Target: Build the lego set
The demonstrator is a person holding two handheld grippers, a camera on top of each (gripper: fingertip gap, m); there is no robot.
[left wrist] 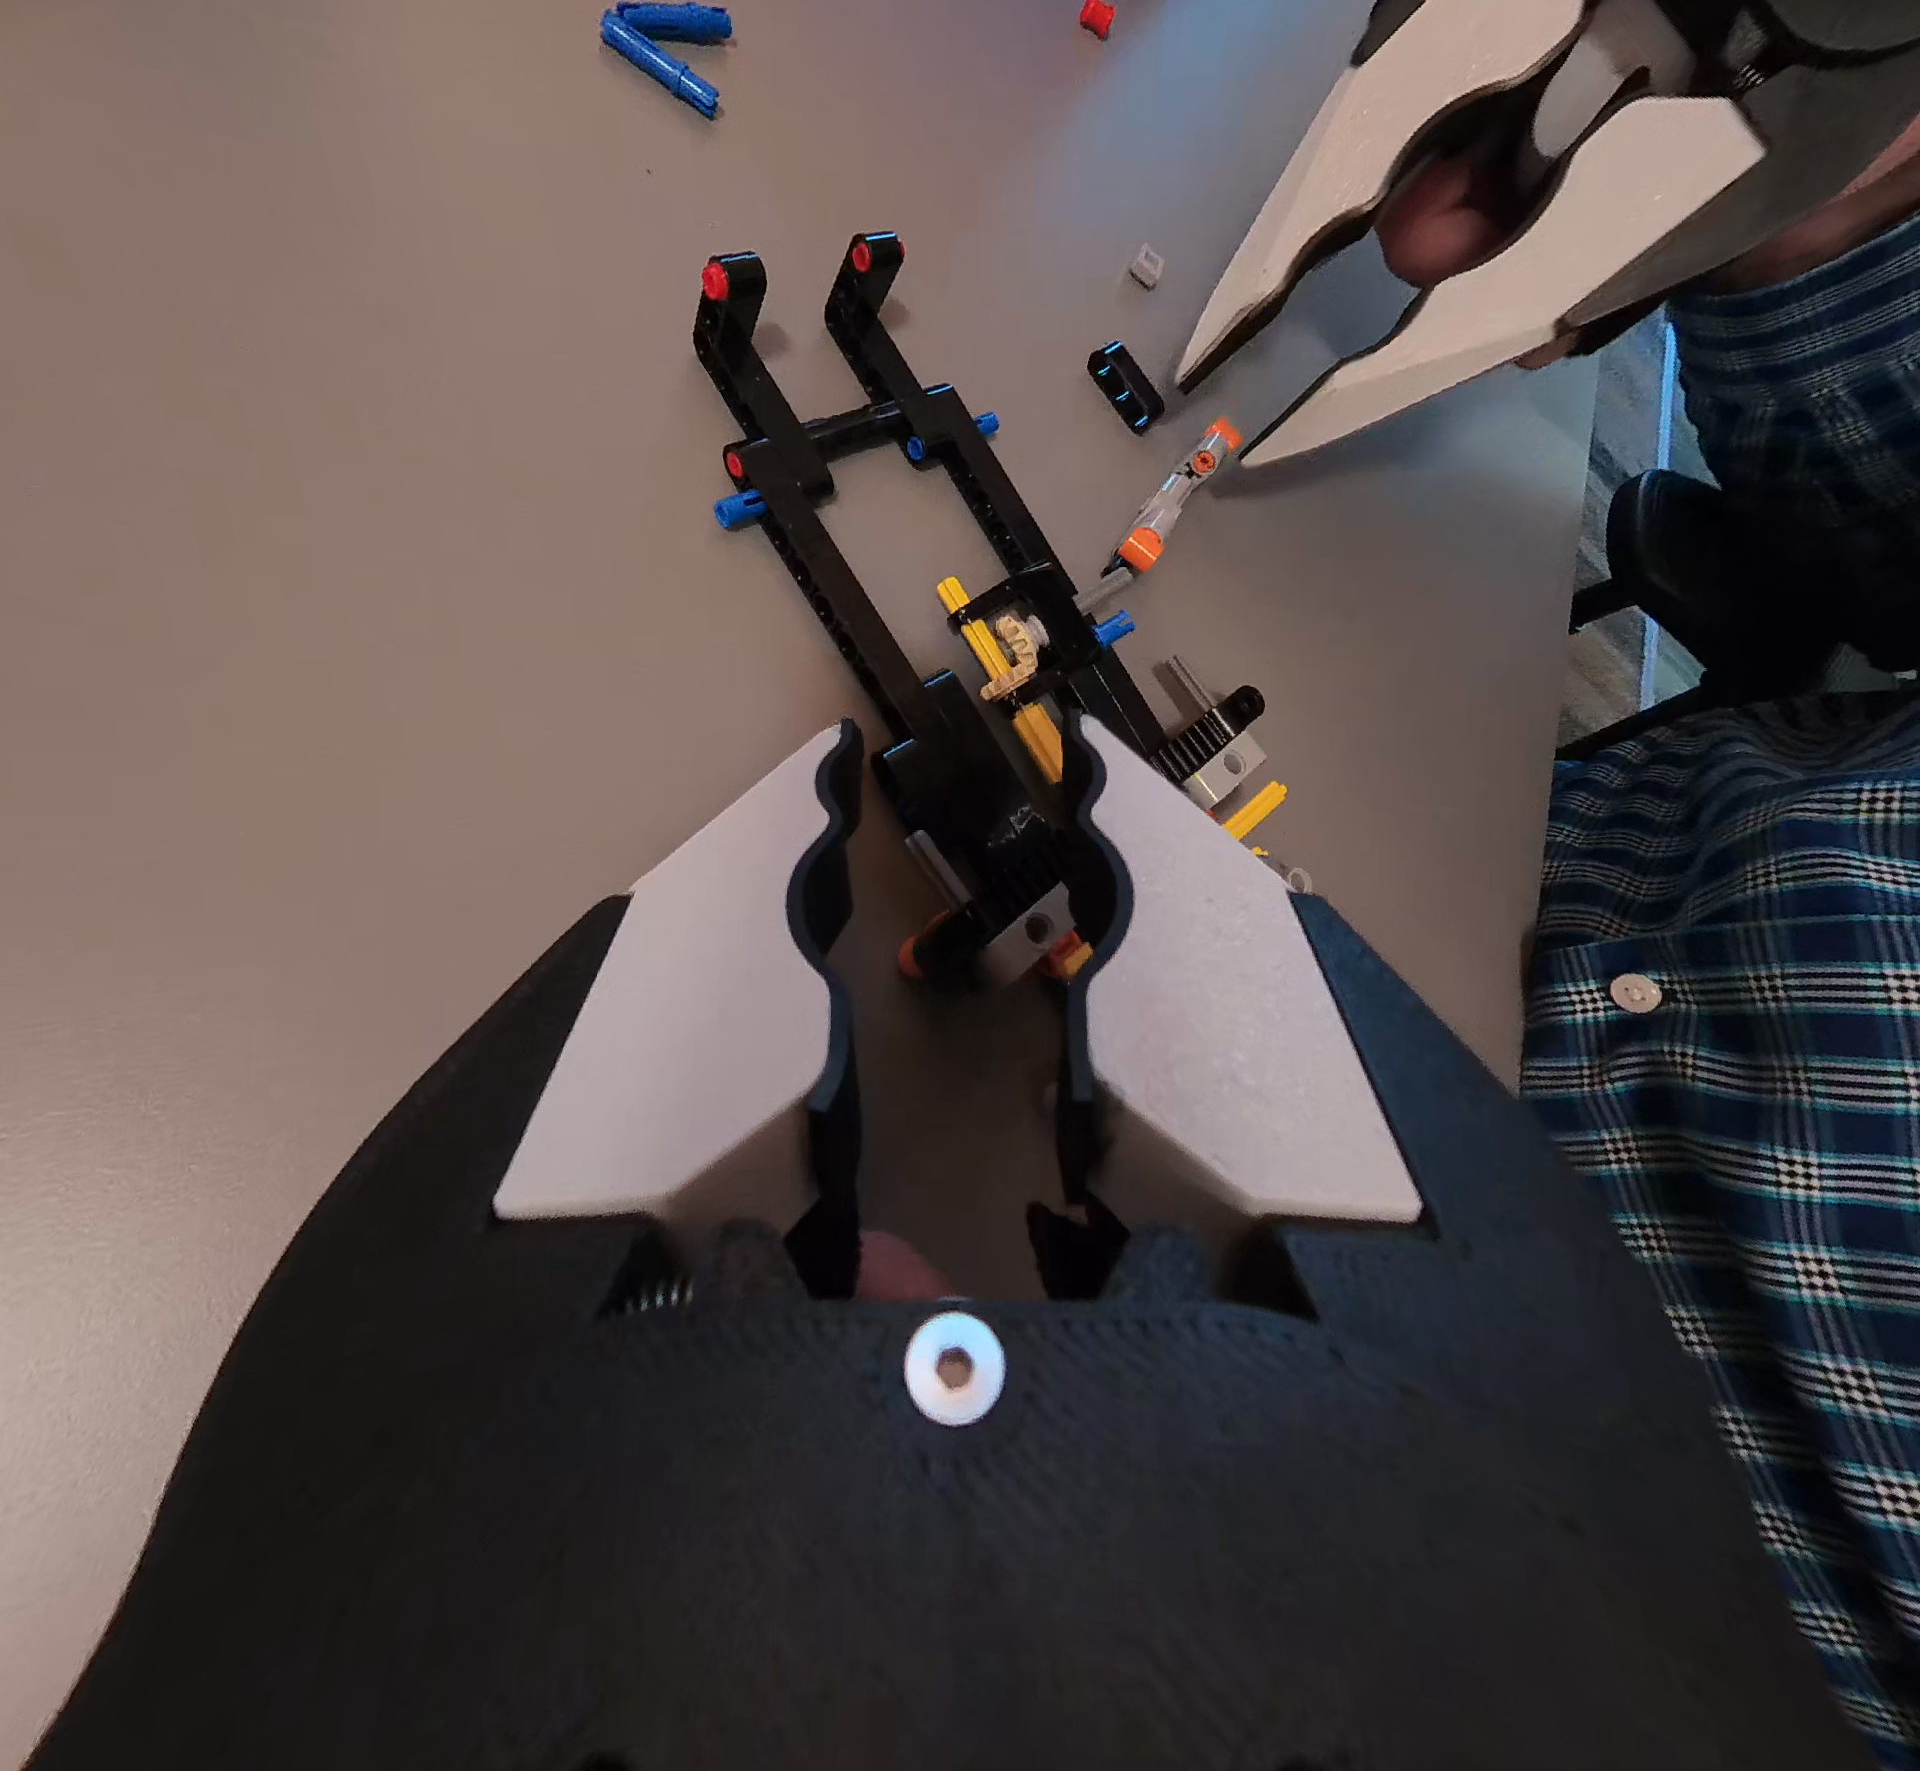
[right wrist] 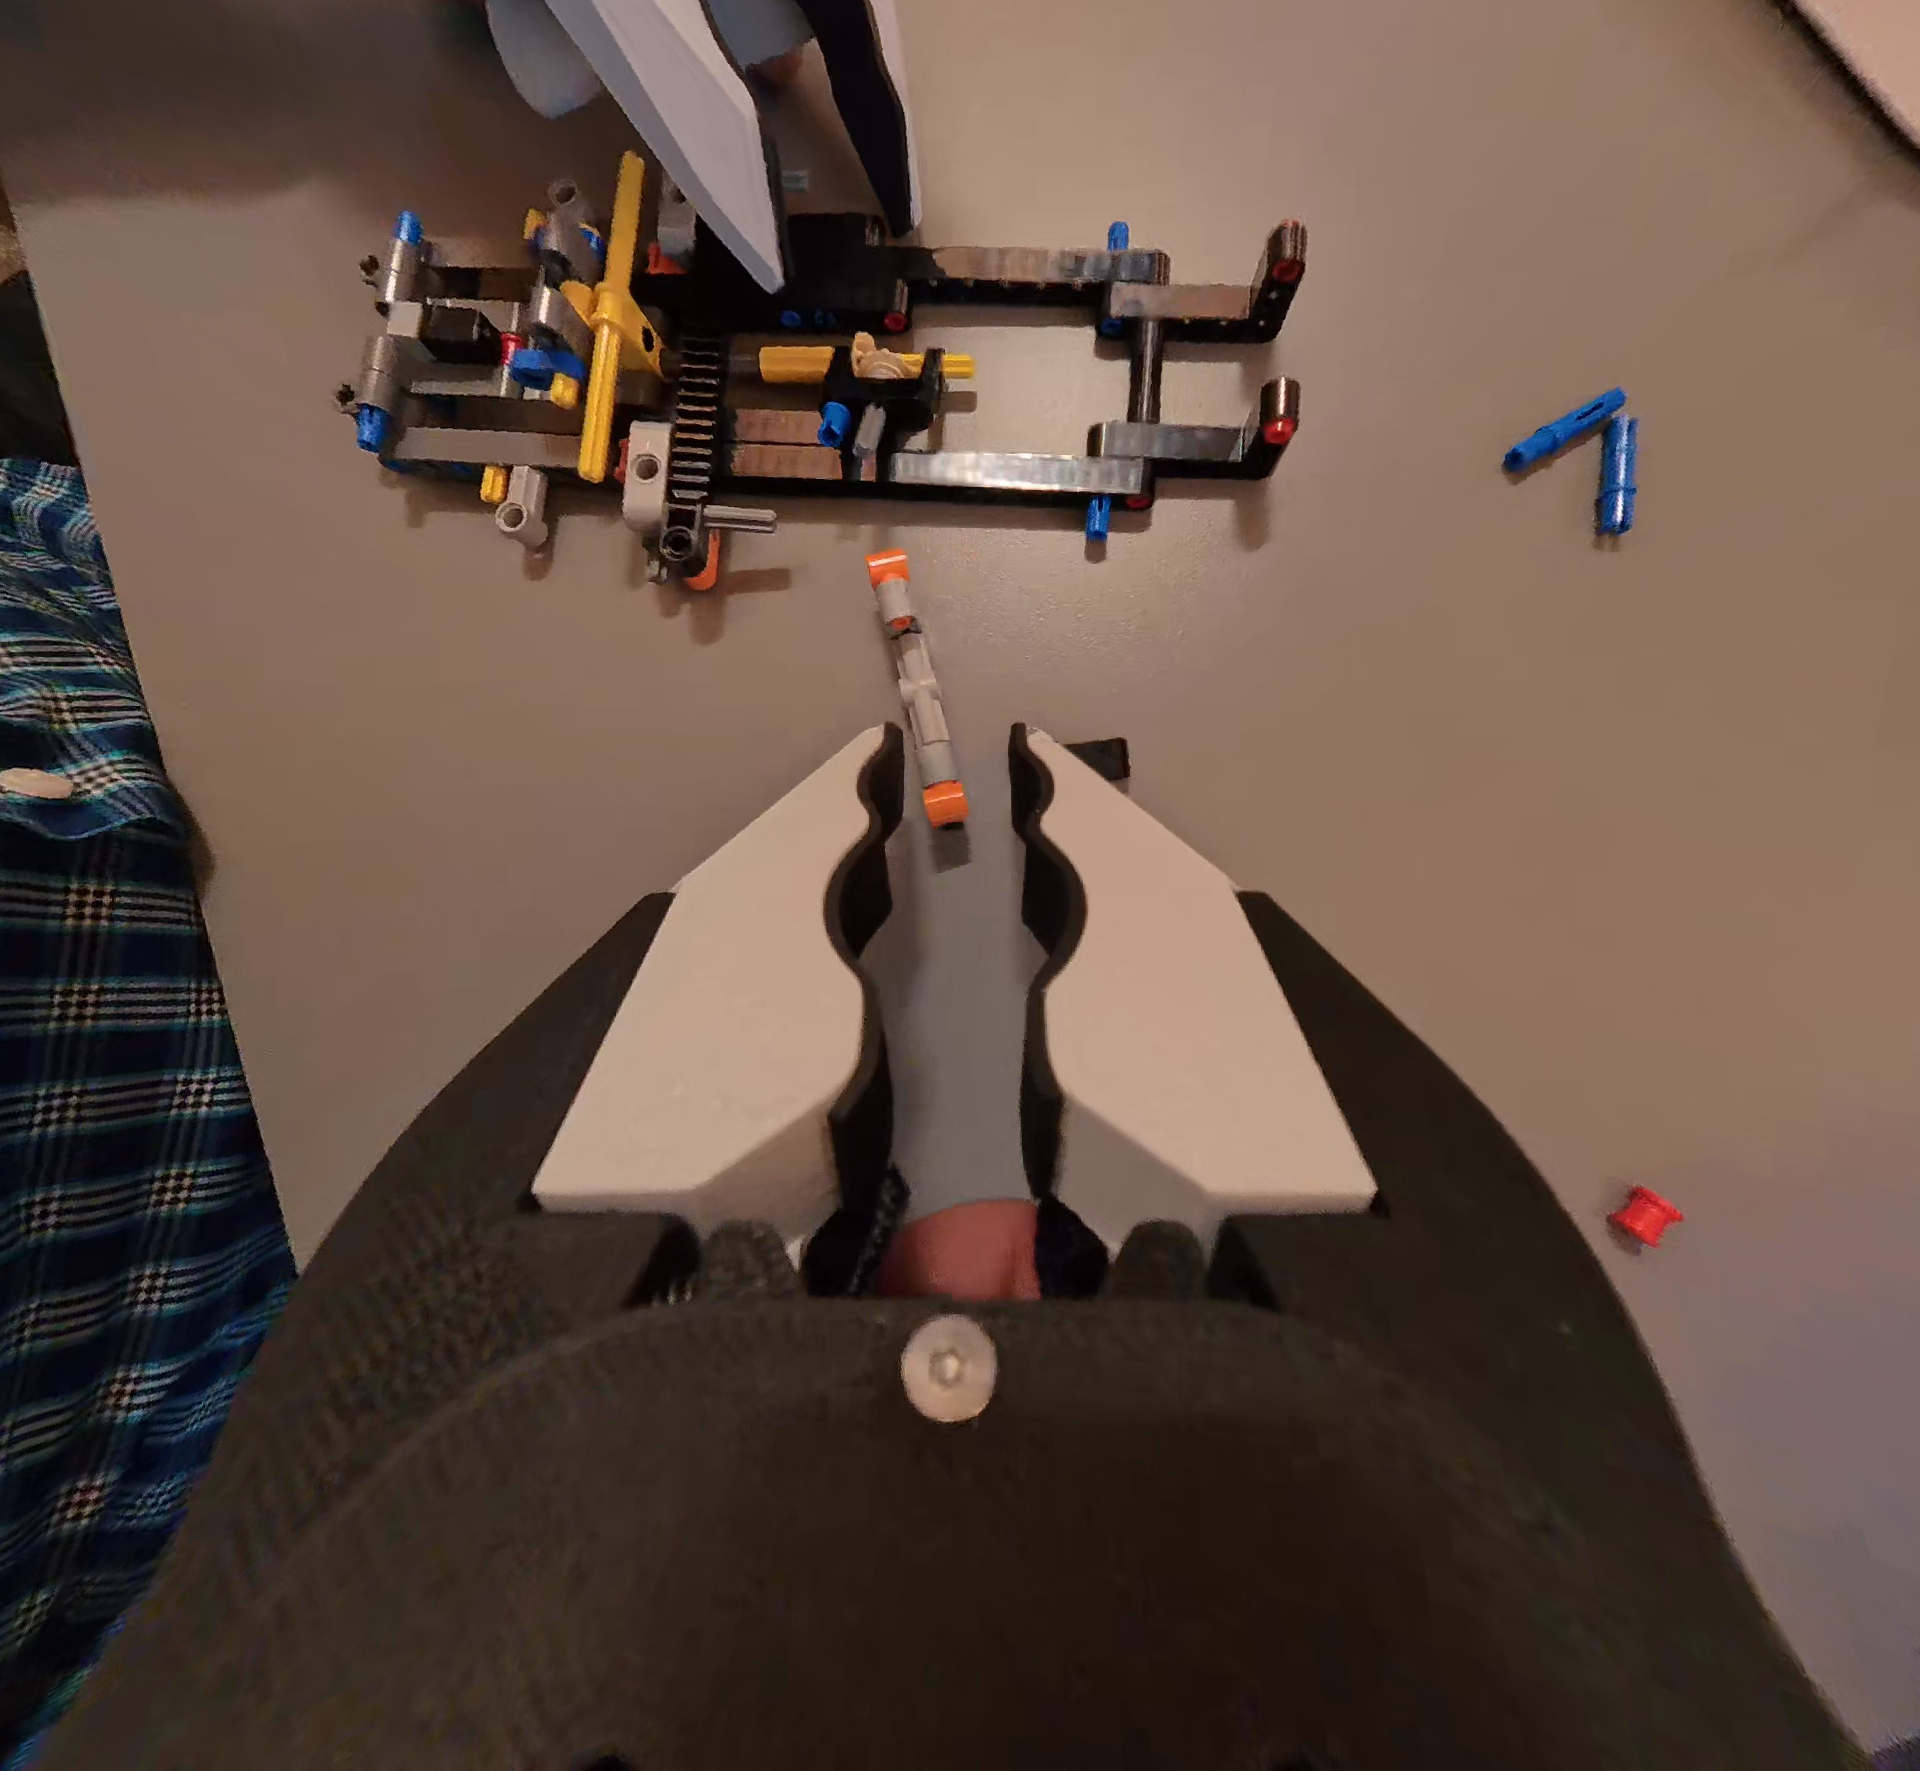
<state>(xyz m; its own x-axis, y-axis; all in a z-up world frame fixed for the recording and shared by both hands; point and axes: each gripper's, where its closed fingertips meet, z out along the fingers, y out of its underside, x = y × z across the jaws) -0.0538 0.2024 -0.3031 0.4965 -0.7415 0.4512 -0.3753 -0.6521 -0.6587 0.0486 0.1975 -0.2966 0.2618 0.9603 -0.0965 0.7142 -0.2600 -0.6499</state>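
Note:
A long black lego chassis (left wrist: 883,516) with yellow axles, blue pins and red pins lies flat on the grey table (left wrist: 312,578). My left gripper (left wrist: 966,734) is closed on the chassis's near black block, one finger on each side. In the right wrist view the left gripper (right wrist: 836,251) clamps that same block on the chassis (right wrist: 1018,474). A grey shaft piece with orange ends (right wrist: 920,693) lies on the table beside the chassis. My right gripper (right wrist: 956,734) is open with its tips on either side of the shaft's near end, not touching it. The right gripper also shows in the left wrist view (left wrist: 1216,420).
Two blue pins (right wrist: 1579,454) and a red bush (right wrist: 1642,1217) lie loose on the table, away from the chassis. A small black piece (left wrist: 1124,386) and a tiny grey piece (left wrist: 1143,265) lie near the right gripper. A person's plaid shirt (left wrist: 1745,1098) is at the table edge. The gap from one gripper's tips to the other's is roughly 11 centimetres.

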